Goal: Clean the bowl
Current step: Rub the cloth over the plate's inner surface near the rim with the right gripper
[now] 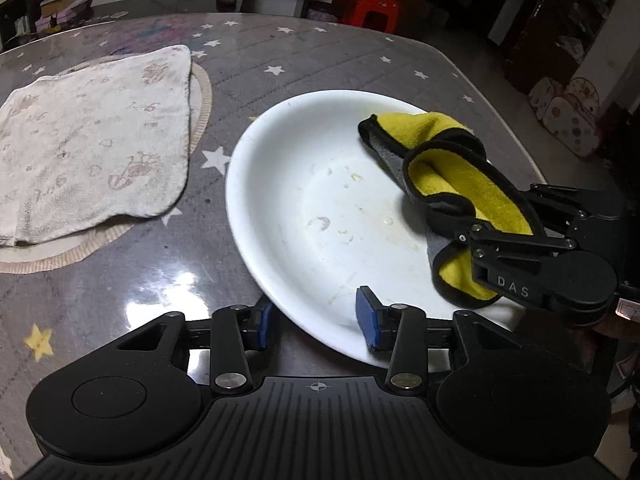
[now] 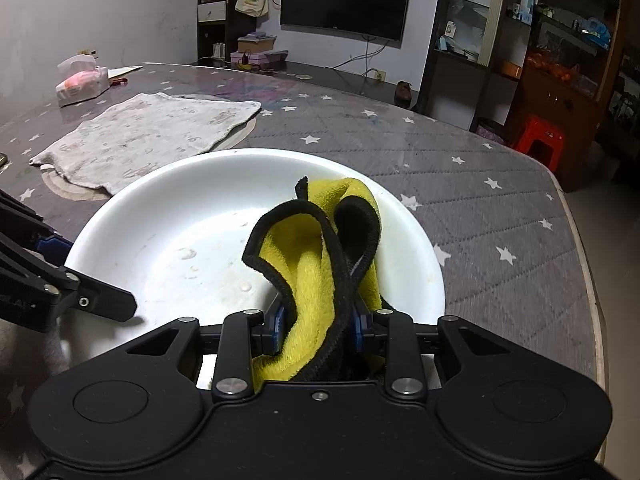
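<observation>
A: Where did the bowl sit?

B: On the worktop. My left gripper straddled its near rim, fingers wide; my right gripper pinched the yellow cloth lying inside, right side.

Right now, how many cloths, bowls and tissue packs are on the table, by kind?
Cloths: 2, the yellow cloth held in the right claw and the white towel.
Bowls: 1, the white bowl.
Tissue packs: 1.
Total: 4.

White bowl, yellow cloth edged black, grey star-patterned table, blue-padded tongs
</observation>
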